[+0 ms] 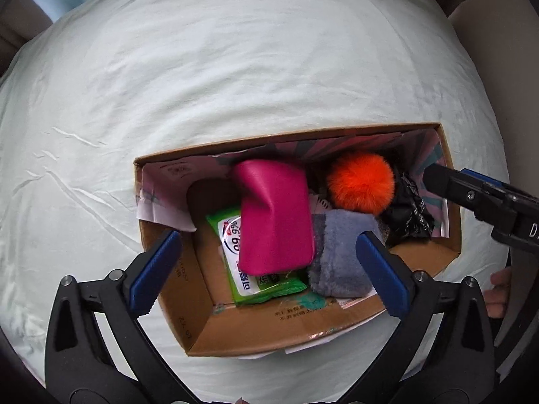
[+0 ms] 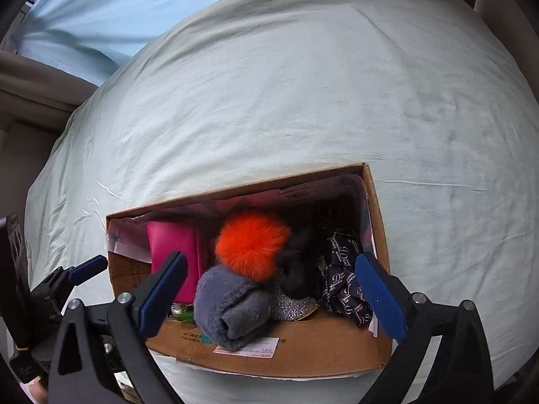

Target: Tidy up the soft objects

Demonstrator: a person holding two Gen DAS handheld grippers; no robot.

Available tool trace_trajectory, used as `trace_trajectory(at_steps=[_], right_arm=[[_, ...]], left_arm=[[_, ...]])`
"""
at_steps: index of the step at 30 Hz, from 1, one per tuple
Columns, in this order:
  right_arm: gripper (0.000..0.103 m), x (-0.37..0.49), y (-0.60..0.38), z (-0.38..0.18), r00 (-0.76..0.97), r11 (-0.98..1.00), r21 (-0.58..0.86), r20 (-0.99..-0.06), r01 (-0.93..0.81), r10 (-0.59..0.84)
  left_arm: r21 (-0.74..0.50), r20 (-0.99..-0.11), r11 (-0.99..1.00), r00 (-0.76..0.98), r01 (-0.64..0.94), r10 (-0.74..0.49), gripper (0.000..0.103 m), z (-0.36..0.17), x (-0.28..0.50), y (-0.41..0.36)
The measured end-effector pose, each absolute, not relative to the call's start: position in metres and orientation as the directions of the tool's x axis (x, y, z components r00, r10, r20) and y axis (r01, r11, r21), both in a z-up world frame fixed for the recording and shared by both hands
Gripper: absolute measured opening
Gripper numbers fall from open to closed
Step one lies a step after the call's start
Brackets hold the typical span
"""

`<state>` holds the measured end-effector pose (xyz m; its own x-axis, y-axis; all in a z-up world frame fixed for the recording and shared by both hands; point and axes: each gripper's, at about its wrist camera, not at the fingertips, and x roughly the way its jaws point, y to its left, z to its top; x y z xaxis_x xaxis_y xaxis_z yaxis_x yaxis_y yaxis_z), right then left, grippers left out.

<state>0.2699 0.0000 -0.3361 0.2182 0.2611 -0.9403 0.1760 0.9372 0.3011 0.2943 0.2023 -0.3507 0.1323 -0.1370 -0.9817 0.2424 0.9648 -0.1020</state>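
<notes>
An open cardboard box (image 1: 235, 333) (image 2: 303, 346) sits on the bed. Inside lie a magenta pouch (image 1: 276, 215) (image 2: 175, 252), a green wet-wipes pack (image 1: 249, 279), a grey fuzzy sock (image 1: 340, 256) (image 2: 225, 303), an orange pompom (image 1: 360, 181) (image 2: 251, 240) and a black printed bundle (image 1: 409, 212) (image 2: 347, 279). My left gripper (image 1: 269, 269) is open and empty above the box's near side. My right gripper (image 2: 273, 296) is open and empty above the box's near edge; it also shows in the left wrist view (image 1: 471, 195) at the box's right wall.
The box rests on a pale green bedsheet (image 1: 235, 67) (image 2: 303, 84). A light blue curtain (image 2: 118, 10) hangs beyond the bed at the upper left. Beige walls or furniture (image 2: 30, 80) border the bed's edges.
</notes>
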Motion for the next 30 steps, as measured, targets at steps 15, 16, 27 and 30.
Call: trace_trajectory(at_steps=[15, 16, 27, 30], right_arm=[[0.099, 0.254, -0.007, -0.295, 0.264, 0.95, 0.269, -0.938, 0.158, 0.222], [0.099, 0.252, -0.007, -0.287, 0.279, 0.951, 0.269, -0.935, 0.15, 0.221], [0.099, 0.197, -0.008, -0.135, 0.524, 0.976, 0.214, -0.836, 0.036, 0.164], [0.099, 0.172, -0.01, -0.087, 0.608, 0.983, 0.182, -0.782, 0.013, 0.137]], left_arm=[[-0.086, -0.968, 0.968, 0.21, 0.236, -0.137, 0.103, -0.304, 0.273, 0.203], [-0.085, -0.964, 0.969, 0.225, 0.234, -0.139, 0.103, -0.296, 0.27, 0.204], [-0.068, -0.853, 0.978, 0.498, 0.195, -0.158, 0.103, -0.146, 0.211, 0.204], [-0.067, -0.792, 0.984, 0.591, 0.163, -0.151, 0.103, -0.097, 0.186, 0.204]])
